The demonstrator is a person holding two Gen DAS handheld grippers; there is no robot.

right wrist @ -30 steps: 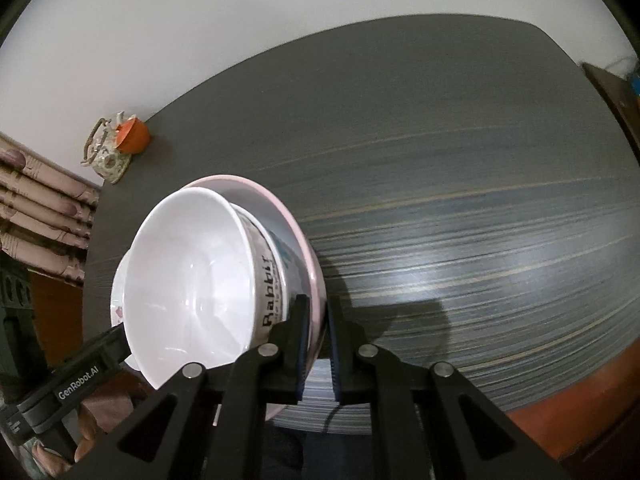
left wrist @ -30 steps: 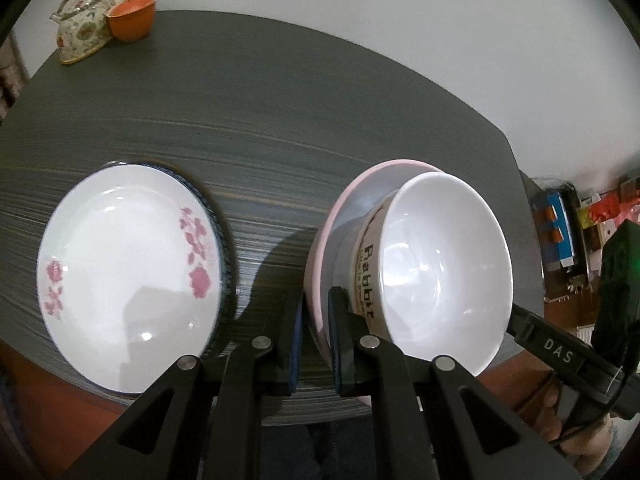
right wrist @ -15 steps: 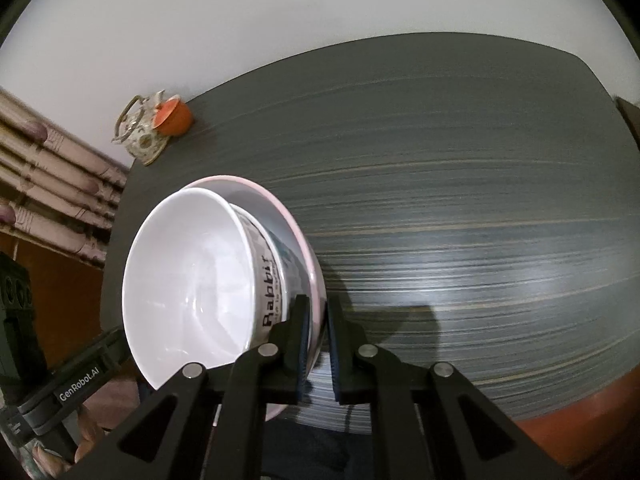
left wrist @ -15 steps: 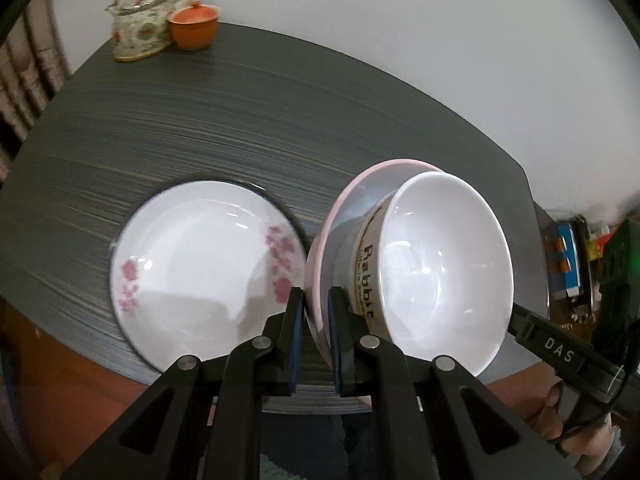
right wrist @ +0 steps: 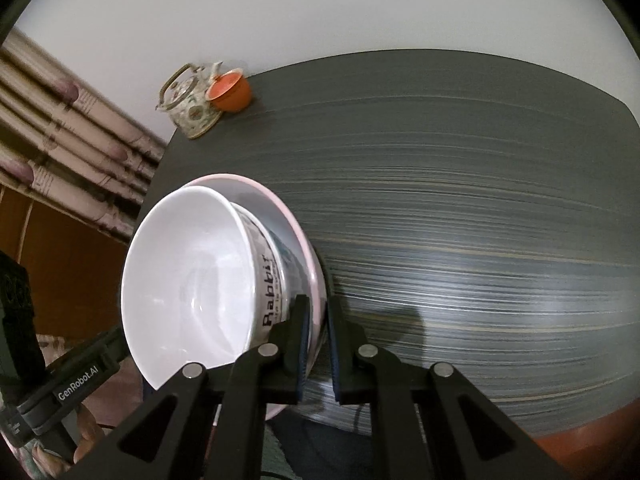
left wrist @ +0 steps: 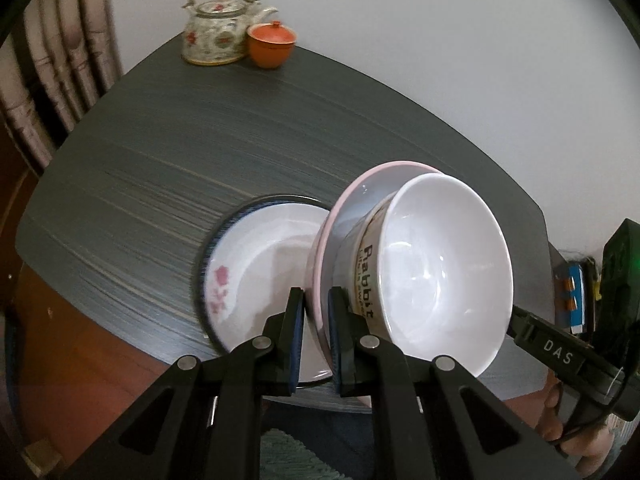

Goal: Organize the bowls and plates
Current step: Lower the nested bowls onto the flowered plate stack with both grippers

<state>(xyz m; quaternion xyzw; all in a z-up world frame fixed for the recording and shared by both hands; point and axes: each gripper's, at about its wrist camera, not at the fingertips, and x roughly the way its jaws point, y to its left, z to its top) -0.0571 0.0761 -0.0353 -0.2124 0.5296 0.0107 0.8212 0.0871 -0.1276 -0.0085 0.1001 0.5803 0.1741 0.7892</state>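
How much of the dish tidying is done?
Done: the white bowl already sits on the pink plate. In hand: the left gripper and right gripper both pinch that plate's rim, carrying it above the table. Left: probably set it down onto the flowered plate lying on the table.

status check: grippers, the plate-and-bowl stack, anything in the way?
Left gripper and right gripper shut on pink plate rim, Rabbit bowl riding on it. Stack partly over floral plate. Teapot and orange cup far corner, no obstruction.
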